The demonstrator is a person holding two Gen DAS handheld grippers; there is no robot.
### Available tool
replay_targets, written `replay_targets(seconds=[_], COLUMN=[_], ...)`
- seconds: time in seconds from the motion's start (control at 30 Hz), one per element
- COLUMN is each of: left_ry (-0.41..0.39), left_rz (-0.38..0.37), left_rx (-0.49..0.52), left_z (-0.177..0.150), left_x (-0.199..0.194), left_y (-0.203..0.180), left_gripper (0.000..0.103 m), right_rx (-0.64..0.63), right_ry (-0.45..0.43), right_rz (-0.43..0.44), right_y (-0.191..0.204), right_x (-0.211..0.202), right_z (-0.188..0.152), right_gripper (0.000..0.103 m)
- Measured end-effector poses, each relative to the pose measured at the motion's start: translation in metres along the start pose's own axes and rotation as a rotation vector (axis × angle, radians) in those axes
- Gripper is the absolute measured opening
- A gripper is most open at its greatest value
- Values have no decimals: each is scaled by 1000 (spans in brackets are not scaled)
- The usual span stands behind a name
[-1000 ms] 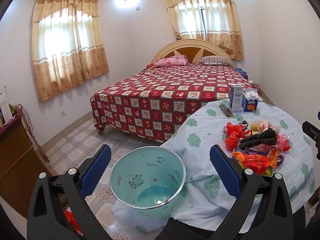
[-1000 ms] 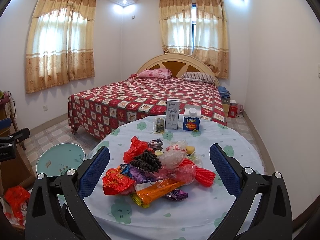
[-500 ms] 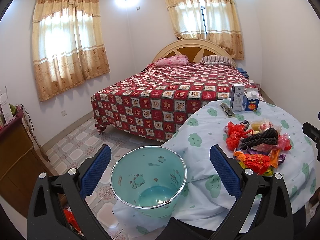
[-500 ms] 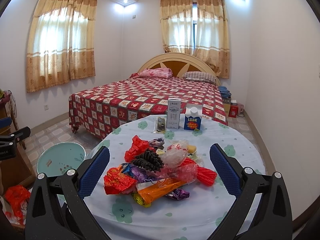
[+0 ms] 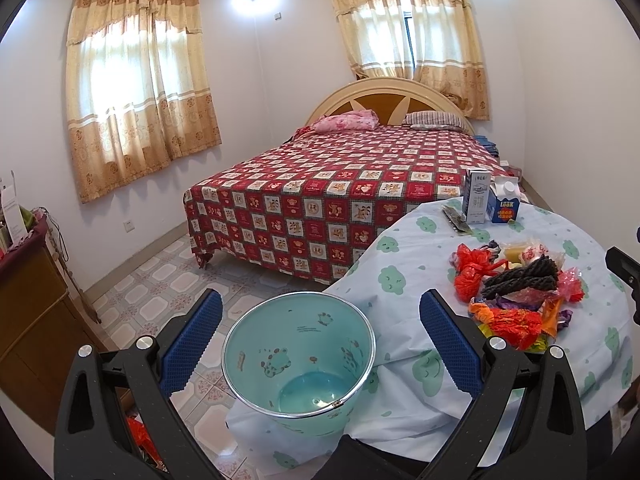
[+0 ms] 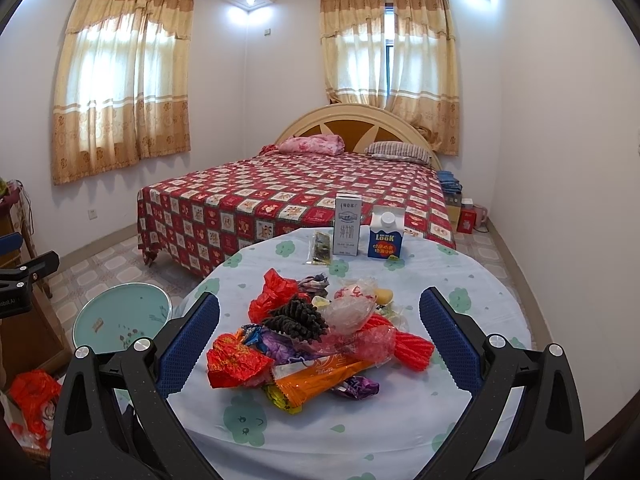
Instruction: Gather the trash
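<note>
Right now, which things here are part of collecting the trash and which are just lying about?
For the job:
wrapper pile
teal bin
right tool, open
left tool, open

Just lying about:
white carton
blue carton
bed
curtains

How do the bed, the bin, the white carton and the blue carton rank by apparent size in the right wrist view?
1. bed
2. bin
3. white carton and blue carton: too alike to rank, the white one taller, the blue one wider.
</note>
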State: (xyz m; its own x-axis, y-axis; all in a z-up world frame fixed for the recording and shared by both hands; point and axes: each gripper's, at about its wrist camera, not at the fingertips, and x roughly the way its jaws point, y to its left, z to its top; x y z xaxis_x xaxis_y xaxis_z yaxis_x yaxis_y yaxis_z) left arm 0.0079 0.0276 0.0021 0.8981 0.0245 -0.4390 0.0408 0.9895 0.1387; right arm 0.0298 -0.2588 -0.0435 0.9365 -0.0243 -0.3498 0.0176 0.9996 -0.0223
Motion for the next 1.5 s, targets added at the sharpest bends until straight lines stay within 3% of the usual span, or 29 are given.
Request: replay_targets(seconds=[0.53,0.73,1.1,1.37,1.5], left_ry=[9,26,84,105,140], left_rz=[9,18,1,-93,-126], left_rx=[3,13,78,72,134], left_z=[-5,-11,-15,-11,-24], left_x=[2,8,35,36,46], left_y=[10,8,-61,-133,-173], left_gripper=[97,97,97,97,97], right_rx=[1,-12,7,112,138], right_ry=[12,28,97,133,137], right_rz=[-4,-43,-153,-203,-198], right_y=[1,-9,-64,-107,-113], right_x=[9,17,25,36,37], right_z=[-13,-23,-65,-91,-96], right_gripper=[98,98,98,98,98])
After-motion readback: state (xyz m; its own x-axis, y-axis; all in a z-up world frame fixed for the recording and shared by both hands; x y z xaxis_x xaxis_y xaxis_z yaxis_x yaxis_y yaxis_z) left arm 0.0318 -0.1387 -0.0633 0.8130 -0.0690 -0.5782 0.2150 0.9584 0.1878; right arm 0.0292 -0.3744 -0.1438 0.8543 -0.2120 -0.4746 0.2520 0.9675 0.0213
